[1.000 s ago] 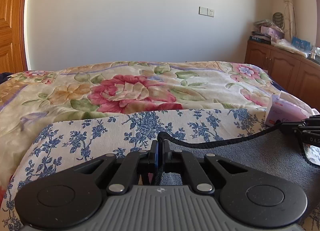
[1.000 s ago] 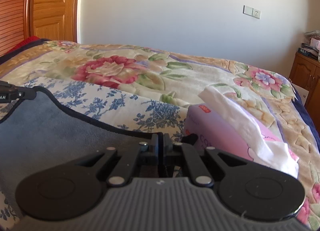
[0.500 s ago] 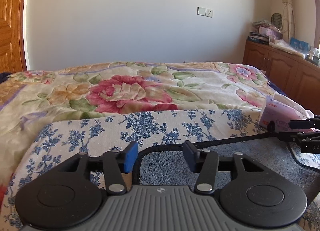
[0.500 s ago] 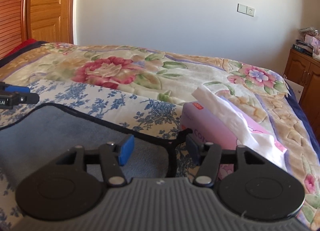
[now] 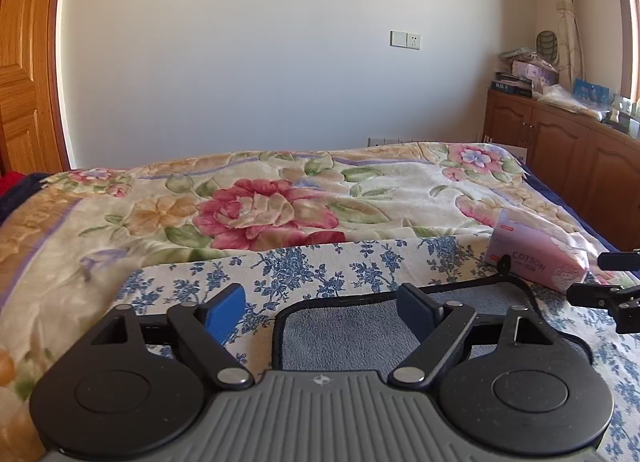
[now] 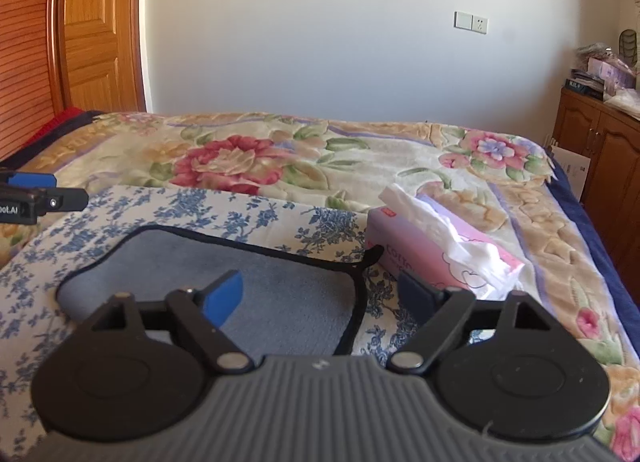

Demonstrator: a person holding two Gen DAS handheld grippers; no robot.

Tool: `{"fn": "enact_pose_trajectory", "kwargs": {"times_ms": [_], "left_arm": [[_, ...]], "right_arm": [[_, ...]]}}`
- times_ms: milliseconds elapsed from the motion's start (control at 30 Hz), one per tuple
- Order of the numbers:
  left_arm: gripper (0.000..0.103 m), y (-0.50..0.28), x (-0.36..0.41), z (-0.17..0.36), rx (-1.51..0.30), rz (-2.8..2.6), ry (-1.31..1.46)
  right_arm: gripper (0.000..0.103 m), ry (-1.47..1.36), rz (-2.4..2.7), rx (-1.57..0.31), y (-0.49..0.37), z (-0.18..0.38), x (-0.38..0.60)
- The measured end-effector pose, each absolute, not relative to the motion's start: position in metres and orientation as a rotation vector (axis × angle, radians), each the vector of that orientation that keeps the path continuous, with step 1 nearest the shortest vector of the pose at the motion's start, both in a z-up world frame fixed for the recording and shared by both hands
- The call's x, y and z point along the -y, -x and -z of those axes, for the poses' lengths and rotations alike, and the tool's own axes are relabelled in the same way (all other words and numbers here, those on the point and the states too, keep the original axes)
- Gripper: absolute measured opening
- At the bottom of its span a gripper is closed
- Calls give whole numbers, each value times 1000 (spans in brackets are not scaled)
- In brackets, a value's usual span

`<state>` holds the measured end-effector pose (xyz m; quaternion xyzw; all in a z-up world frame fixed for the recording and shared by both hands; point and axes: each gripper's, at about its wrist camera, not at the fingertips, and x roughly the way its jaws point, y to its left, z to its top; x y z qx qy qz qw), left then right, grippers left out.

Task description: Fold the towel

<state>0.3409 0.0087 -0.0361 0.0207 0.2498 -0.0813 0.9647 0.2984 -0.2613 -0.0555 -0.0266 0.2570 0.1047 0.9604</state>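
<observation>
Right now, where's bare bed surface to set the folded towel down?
Free: the floral quilt beyond the blue-print cloth, back toward the wall. Crowded: the grey towel fills the near cloth, and the tissue box sits at its right corner. Both the left gripper and right gripper hover open over the towel.

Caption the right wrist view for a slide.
Open right gripper above grey dark-edged towel beside pink tissue box.

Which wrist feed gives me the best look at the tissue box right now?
The right wrist view: the tissue box sits near centre, showing its top and the white tissue sticking out. The left wrist view shows only its printed side at the far right edge, small and distorted.
</observation>
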Motion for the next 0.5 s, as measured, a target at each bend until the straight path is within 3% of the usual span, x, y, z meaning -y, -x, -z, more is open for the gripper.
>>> {"fn": "enact_pose_trajectory", "kwargs": {"times_ms": [100,133,267,500], "left_arm": [[92,-329,-7,27,-505,159,-60],[93,-324,-7,24,-504,161,-65],[99,-308,-6,10,-482,165,-82],[102,-284,-3,-8,-479,168,-98]], "right_arm": [[94,49,-208,-512,-287,47,260],[102,51,-204,-509,-284,45,259],[103,47,-206,-484,-270,33,258],[103,40,-203,-477,-253,20,255]]}}
